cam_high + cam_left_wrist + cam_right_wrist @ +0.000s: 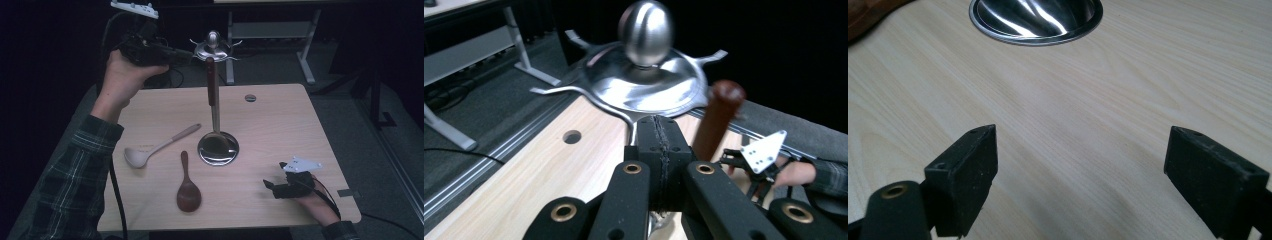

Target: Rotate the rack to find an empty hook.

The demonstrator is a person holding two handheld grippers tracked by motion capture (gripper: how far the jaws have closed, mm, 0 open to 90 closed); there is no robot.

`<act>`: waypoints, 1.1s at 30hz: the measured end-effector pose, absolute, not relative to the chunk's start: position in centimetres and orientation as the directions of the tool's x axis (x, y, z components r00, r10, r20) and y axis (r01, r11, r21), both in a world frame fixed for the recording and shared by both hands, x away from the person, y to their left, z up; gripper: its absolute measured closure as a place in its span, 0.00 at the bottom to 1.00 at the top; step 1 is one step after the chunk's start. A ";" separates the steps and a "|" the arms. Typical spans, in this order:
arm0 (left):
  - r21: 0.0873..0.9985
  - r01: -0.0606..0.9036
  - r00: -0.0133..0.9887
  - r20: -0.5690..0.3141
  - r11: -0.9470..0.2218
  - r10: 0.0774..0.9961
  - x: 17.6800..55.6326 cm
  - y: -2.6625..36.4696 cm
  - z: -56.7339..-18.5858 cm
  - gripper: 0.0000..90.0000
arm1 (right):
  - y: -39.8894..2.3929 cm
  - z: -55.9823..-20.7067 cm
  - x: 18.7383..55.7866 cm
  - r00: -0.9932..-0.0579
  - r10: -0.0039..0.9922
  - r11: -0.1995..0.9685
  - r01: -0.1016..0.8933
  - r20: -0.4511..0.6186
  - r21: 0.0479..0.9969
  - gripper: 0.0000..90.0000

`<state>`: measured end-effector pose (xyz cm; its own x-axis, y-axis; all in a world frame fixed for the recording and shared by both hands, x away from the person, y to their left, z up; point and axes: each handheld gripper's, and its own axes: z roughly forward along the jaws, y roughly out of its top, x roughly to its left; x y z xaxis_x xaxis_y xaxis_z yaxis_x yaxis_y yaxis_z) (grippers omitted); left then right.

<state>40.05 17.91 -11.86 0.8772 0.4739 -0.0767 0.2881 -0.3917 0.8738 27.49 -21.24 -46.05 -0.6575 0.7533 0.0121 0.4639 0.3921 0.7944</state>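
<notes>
Two spoons (159, 149) lie flat — left gripper (659, 145) closed, right gripper (1080, 175) open.

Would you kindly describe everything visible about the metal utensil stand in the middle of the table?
The utensil stand looks like polished steel: a round, mirror-bright base resting on the pale wooden table, a thin upright post, and a domed top plate with slim hook arms spreading outward, capped by a ball finial. A dark brown wooden handle hangs against the post from the top. The left gripper, jaws shut, sits right at one hook arm.
</notes>
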 end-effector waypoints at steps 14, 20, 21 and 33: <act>0.880 0.294 0.849 -0.062 -0.372 0.525 42.2 17.7 -12.0 1.00 | -21.3 -46.0 27.5 -0.660 0.751 0.394 0.464 0.013 0.793 0.15; 0.872 0.297 0.855 -0.061 -0.390 0.514 41.3 17.8 -12.0 1.00 | -21.3 -46.1 27.5 -0.659 0.752 0.393 0.470 0.018 0.791 0.15; 0.872 0.295 0.855 -0.059 -0.391 0.515 40.9 17.8 -11.9 1.00 | -21.2 -46.1 27.5 -0.659 0.752 0.391 0.470 0.020 0.791 0.15; 0.888 0.249 0.893 -0.056 -0.387 0.447 37.2 17.8 -11.1 1.00 | -21.2 -46.2 27.6 -0.659 0.752 0.394 0.472 0.019 0.789 0.15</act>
